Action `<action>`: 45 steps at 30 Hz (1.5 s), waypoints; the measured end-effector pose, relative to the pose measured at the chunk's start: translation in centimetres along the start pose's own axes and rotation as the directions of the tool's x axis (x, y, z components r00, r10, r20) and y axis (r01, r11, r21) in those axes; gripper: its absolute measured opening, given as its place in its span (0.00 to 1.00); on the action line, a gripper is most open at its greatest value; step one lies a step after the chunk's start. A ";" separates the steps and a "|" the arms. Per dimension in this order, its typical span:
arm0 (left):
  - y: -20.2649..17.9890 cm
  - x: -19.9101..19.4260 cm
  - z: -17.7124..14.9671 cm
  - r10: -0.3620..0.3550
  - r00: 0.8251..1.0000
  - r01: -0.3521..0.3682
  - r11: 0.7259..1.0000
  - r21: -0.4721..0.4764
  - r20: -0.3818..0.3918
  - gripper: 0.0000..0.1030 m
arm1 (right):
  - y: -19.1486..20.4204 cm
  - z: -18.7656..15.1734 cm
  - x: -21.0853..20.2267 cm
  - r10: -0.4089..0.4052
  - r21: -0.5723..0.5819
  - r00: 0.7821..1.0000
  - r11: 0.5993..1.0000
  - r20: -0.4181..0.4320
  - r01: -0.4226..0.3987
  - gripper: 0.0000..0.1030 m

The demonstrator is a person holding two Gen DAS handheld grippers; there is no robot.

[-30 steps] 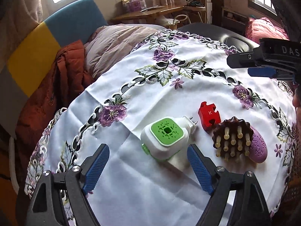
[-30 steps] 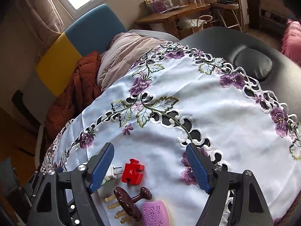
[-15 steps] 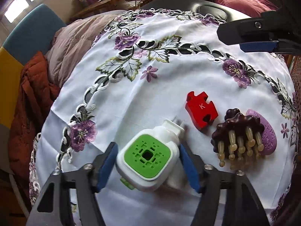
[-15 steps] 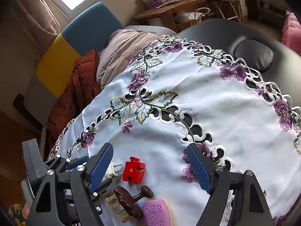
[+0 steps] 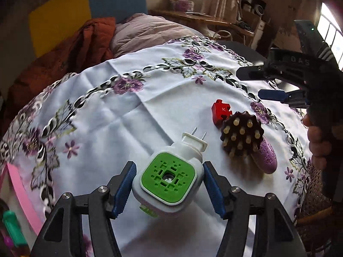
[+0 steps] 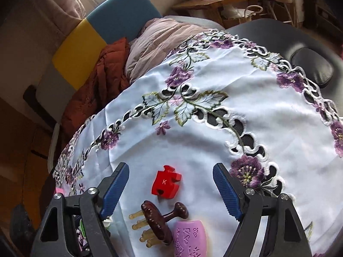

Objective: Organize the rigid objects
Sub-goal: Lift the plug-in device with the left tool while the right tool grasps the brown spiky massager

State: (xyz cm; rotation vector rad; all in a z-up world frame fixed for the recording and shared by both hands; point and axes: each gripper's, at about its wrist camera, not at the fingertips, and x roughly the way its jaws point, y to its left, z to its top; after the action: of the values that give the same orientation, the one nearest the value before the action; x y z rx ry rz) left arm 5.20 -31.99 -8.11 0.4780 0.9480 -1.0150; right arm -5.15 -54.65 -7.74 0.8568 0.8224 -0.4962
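A white plug-in device with a green square face (image 5: 167, 177) sits between the blue pads of my left gripper (image 5: 169, 171), which is shut on its sides; its two prongs point away from me. To its right on the embroidered cloth lie a red puzzle piece marked K (image 5: 220, 111), a dark wooden pin massager (image 5: 241, 133) and a purple oval piece (image 5: 267, 158). My right gripper (image 6: 171, 171) hangs open over the red puzzle piece (image 6: 165, 182), with the massager (image 6: 158, 222) and the purple piece (image 6: 189, 237) just below it. The right gripper (image 5: 250, 83) also shows at the right edge of the left wrist view.
A pink tray rim (image 5: 19, 192) with a green item (image 5: 11, 227) sits at the cloth's left edge. A rust jacket (image 5: 85, 47) and a quilt lie on a blue and yellow chair behind. Black padding (image 6: 310, 68) shows past the cloth. A hand (image 5: 317, 141) grips the right tool.
My left gripper went from wide open around the plug-in device to shut on it, then rolled and shifted left with it. The right gripper has hardly moved.
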 end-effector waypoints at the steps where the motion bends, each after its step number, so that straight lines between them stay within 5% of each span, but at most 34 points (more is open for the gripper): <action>1: 0.2 -0.8 -0.8 0.008 1.000 -0.008 1.000 -0.022 0.014 0.62 | 0.2 -0.2 0.4 0.013 -0.007 1.000 1.000 -0.021 -0.013 0.79; 7: 1.9 -5.0 -4.2 0.052 0.997 -0.042 0.989 -0.142 0.063 0.62 | 1.7 -1.4 1.8 0.097 -0.057 0.985 0.993 -0.145 -0.106 0.72; 10: 2.8 -6.9 -5.4 0.071 0.994 -0.054 0.981 -0.185 0.087 0.62 | 3.4 -2.3 2.3 0.310 -0.046 0.912 0.942 -0.267 -0.334 0.70; 13: 3.5 -8.5 -6.6 0.085 0.990 -0.059 0.973 -0.222 0.111 0.62 | 5.3 -2.7 1.3 0.451 -0.075 0.848 0.870 -0.278 -0.487 0.70; 14: 3.7 -9.0 -7.0 0.088 0.989 -0.059 0.971 -0.233 0.116 0.62 | 5.4 -2.9 1.0 0.464 -0.078 0.842 0.862 -0.274 -0.500 0.70; 20: 4.8 -11.1 -9.3 0.116 0.984 -0.071 0.952 -0.297 0.138 0.62 | 4.1 -2.4 1.7 0.335 -0.063 0.913 0.932 -0.232 -0.358 0.72; 25: 5.8 -12.7 -11.1 0.136 0.978 -0.074 0.934 -0.350 0.155 0.62 | 4.5 -2.6 2.1 0.248 -0.126 0.940 0.951 -0.236 -0.282 0.78; 31: 7.4 -14.8 -13.5 0.180 0.966 -0.090 0.909 -0.407 0.187 0.62 | 6.8 -3.9 2.2 0.245 -0.243 0.938 0.921 -0.244 -0.304 0.94; 37: 9.3 -14.9 -15.2 0.206 0.961 -0.106 0.888 -0.447 0.182 0.61 | 9.3 -6.1 3.3 0.131 -0.407 0.958 0.884 -0.256 -0.230 0.94; 45: 10.3 -16.2 -16.1 0.238 0.948 -0.112 0.870 -0.480 0.210 0.61 | 9.2 -6.3 3.7 0.117 -0.416 0.956 0.881 -0.270 -0.226 0.95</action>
State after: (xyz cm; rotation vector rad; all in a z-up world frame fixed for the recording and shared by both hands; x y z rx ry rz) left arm 3.92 -7.36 -3.80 0.0219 0.8517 -0.6324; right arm 0.62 -44.41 -8.92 0.5600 1.0193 -0.0353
